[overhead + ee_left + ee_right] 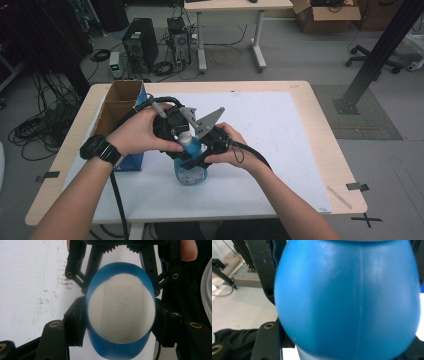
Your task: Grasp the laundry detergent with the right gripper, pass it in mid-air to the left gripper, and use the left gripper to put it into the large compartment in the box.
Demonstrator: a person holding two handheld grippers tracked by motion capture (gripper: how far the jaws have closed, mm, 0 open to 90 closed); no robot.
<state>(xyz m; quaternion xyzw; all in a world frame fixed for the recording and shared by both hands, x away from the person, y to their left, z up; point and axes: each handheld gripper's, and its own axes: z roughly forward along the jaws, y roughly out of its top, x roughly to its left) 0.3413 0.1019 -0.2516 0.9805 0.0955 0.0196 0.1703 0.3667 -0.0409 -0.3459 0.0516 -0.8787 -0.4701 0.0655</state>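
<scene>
From above, your blue bottle [190, 167] stands upright on the white mat [280, 145]. Left gripper [120, 322] clamps its white cap [121, 308]; right gripper [344, 345] clamps the smooth, likely slippery body, so hold firmly

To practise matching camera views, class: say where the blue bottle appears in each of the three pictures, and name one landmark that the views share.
High view: the blue bottle stands at table centre, between both hands.
Left gripper view: seen from above, centre, white cap facing the camera, black jaws at either side.
Right gripper view: its blue side fills the centre, close up.
Shared landmark: the white table mat.
</scene>
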